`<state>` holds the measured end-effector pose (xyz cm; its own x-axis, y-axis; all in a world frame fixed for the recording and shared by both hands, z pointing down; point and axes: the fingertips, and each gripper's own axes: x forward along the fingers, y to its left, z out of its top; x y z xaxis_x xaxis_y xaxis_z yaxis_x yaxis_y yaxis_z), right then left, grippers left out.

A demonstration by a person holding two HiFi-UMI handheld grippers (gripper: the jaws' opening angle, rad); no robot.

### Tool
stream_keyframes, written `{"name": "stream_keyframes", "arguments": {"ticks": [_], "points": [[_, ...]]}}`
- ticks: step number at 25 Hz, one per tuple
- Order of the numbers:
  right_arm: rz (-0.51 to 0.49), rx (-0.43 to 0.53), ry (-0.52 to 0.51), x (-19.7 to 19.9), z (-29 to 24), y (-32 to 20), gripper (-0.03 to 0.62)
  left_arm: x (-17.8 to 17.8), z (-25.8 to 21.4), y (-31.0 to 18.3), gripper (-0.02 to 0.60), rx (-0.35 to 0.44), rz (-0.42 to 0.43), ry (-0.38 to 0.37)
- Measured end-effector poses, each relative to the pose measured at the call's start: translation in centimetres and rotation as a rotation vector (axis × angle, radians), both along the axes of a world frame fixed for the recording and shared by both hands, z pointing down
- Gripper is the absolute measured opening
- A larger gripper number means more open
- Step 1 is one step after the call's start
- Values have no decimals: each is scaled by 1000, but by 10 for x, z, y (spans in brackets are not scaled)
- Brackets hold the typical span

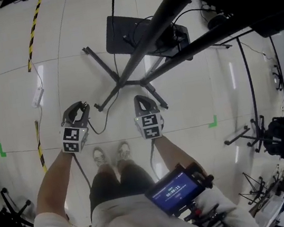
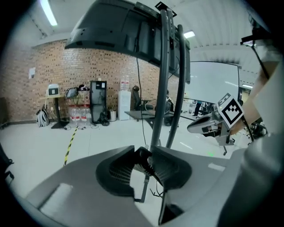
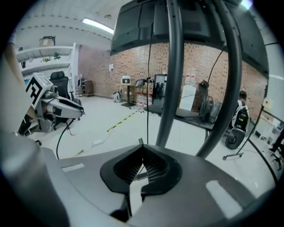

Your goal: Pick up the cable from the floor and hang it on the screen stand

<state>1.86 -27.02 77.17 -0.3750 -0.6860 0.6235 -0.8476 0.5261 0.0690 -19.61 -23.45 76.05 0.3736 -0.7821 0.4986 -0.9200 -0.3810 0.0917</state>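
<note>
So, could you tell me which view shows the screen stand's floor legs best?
The head view: looking down, it shows the legs spread across the floor. Both gripper views show mainly the stand's two uprights and the screen's back, hardly any leg.

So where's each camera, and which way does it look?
Head view: on the person's head, looking steeply down; shows forearms, shoes, left gripper, right gripper.
Left gripper view: on the left gripper, facing the screen stand; shows its jaws, plus the right gripper.
Right gripper view: on the right gripper, facing the stand; shows its jaws, plus the left gripper.
All share the stand.
</note>
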Motion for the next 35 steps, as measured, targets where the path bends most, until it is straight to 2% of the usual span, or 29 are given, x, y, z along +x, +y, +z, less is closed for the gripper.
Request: {"name": "stream_keyframes", "arguments": {"ticks": [9, 12, 18, 22, 26, 29, 32, 35], "points": [[21, 157, -92, 0, -197, -11, 15, 18, -224, -19, 115, 214, 41, 0], [24, 235, -124, 1, -255, -18, 15, 24, -298, -32, 115, 311, 54, -2], [3, 374, -163, -3, -351, -18, 15, 33, -433, -53, 115, 519, 77, -3], [-34, 461, -187, -14, -402, -10, 15, 41, -494, -56, 115, 612, 94, 3], [-108, 506, -231, -30, -430, 5, 15, 54, -530, -54, 115, 671, 125, -2], [-209, 487, -273, -51, -429, 28, 33, 65, -556, -53, 115, 707, 154, -7], [-340, 412, -284, -76, -405, 50, 96, 76, -584, -56, 115, 741, 178, -3], [-403, 357, -246, -91, -380, 68, 176, 85, -617, -54, 115, 778, 197, 11]]}}
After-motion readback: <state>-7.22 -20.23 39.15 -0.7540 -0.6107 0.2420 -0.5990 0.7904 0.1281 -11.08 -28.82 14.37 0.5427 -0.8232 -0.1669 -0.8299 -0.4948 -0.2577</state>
